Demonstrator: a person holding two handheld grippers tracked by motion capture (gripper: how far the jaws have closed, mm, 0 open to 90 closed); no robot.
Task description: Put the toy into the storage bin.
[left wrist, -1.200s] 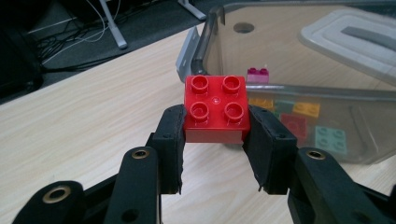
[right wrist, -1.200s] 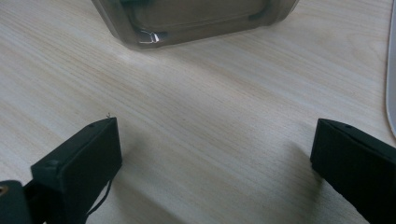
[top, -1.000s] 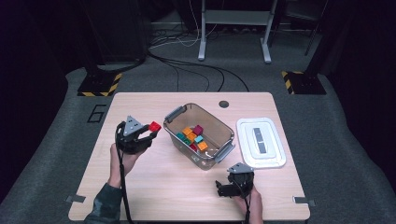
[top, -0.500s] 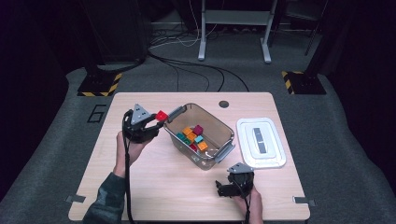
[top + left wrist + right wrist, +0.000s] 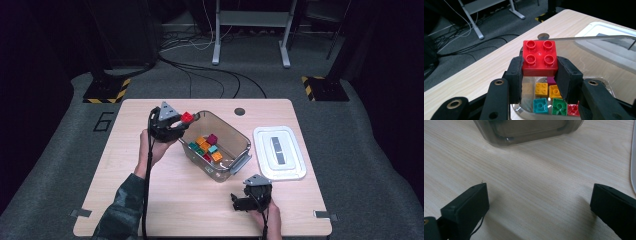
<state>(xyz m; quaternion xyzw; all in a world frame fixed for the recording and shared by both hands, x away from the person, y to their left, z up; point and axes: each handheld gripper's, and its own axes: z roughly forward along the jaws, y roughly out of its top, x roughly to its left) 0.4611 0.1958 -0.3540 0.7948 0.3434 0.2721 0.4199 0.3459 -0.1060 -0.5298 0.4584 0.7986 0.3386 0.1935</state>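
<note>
bare tabletop (image 5: 130, 200) left of clear bin (image 5: 239, 165), white lid (image 5: 280, 152) crowding its right side

The pale wooden surface (image 5: 150, 200) under my tools carries a clear bin (image 5: 239, 139) near its middle, just beyond my right tool (image 5: 239, 202) and right beside my left tool (image 5: 184, 122). A white lid (image 5: 280, 152) lies flat to the bin's right, ahead of my right tool, which rests low on the wood.
</note>
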